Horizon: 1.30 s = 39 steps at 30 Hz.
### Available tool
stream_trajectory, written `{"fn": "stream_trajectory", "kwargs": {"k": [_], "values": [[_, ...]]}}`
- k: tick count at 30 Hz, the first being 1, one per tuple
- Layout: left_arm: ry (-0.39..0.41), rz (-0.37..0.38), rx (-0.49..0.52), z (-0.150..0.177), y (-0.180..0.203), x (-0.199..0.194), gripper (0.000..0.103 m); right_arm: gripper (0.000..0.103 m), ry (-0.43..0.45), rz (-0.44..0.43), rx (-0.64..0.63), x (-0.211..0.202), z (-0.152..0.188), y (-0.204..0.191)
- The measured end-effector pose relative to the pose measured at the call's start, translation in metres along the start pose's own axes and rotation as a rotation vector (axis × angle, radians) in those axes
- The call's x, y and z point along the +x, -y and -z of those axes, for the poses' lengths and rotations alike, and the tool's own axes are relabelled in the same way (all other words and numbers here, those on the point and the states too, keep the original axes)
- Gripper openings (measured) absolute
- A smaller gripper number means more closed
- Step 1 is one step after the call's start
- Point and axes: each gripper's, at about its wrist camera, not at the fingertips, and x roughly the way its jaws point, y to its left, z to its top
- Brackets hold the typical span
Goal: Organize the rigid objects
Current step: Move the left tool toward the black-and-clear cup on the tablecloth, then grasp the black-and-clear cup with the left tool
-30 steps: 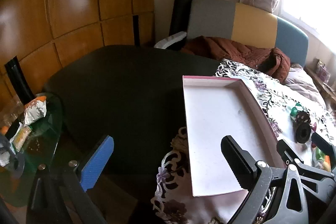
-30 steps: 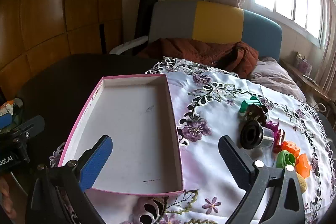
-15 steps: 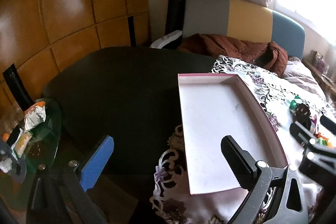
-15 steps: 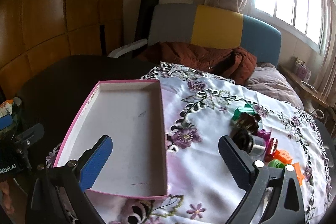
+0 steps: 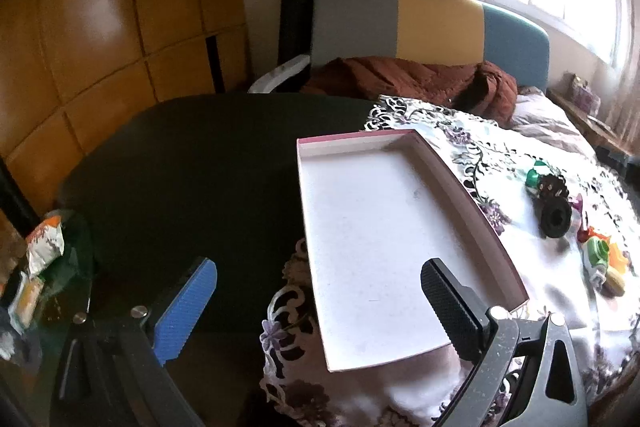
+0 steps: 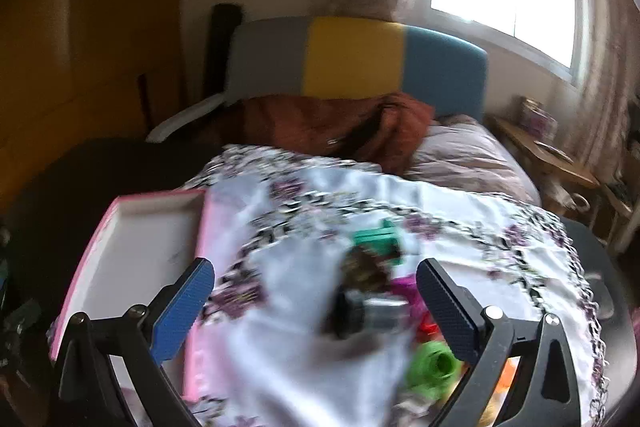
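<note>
The right tool [image 6: 314,307] has swung from the pink tray [image 5: 472,205] toward the black roller [image 6: 360,313] in the tabletop clutter, fingers wide, empty. The left tool [image 5: 316,307] stays open, empty, beside the still-empty tray.

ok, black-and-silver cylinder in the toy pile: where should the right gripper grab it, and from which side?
Probably across its silver body, coming from above. The black-and-silver cylinder lies on its side on the tablecloth, black flanged end toward the pink tray. The open right gripper already straddles it. The right view is blurred, and toys crowd its far end, so a side approach looks cramped.
</note>
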Motion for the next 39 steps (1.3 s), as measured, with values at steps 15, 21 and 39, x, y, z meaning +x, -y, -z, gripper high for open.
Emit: {"fn": "stream_trajectory", "kwargs": {"k": [15,21,39], "values": [[-0.020,0.169,0.051,-0.008,0.030,0.000,0.103,0.103,-0.036,0.187,0.331,0.029,0.019,0.154],[-0.025,0.278,0.080,-0.016,0.051,0.005,0.102,0.103,-0.026,0.151,0.445,0.026,0.023,0.173],[-0.209,0.608,0.272,-0.075,0.218,0.069,0.103,0.103,-0.016,0.096,0.598,0.024,0.031,0.199]]}}
